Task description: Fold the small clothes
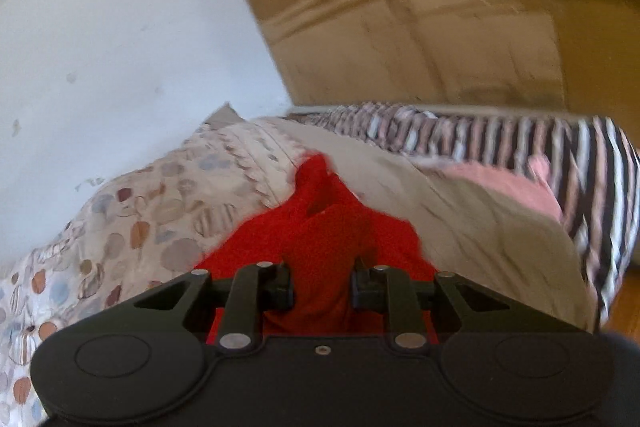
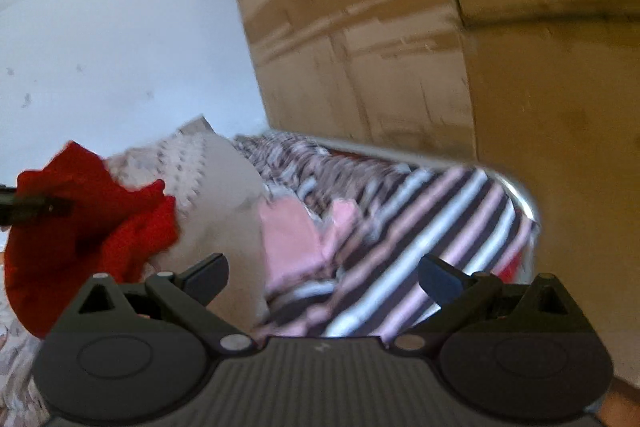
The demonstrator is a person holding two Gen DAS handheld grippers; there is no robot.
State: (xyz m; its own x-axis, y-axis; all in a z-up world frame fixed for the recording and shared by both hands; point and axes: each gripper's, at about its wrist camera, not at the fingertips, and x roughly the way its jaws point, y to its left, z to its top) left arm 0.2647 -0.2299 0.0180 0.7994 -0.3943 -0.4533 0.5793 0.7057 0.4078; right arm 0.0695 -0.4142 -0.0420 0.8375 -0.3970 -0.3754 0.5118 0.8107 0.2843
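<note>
Red cloth (image 1: 320,227), a small soft garment, fills the space between the fingers of our left tool (image 1: 322,285), which pinches a bunched fold of it. The rest of the garment spills forward and to both sides of the black fingers. In the right wrist view the same red cloth (image 2: 80,227) appears at the left, raised above the bed, with a dark finger of the left tool (image 2: 36,205) reaching into it from the left edge of the view.

Our right tool (image 2: 322,281) is spread wide, its two fingers well apart and holding nothing. It hovers over a striped sheet (image 2: 420,247), banded in dark, pink and white, that covers the bed out to its right edge.

A pink garment (image 2: 296,247) lies on the striped sheet just ahead of the right tool, beside a plain beige cloth (image 2: 228,203). In the left view the beige cloth (image 1: 460,219) lies between the red cloth and the pink garment (image 1: 508,183).

A spotted bedspread (image 1: 132,227), pale with round brown and blue marks, covers the left part of the bed under the red cloth.

Behind the bed stand a white wall (image 1: 100,47) on the left and stacked cardboard boxes (image 1: 420,7) on the right. Both views are blurred.
</note>
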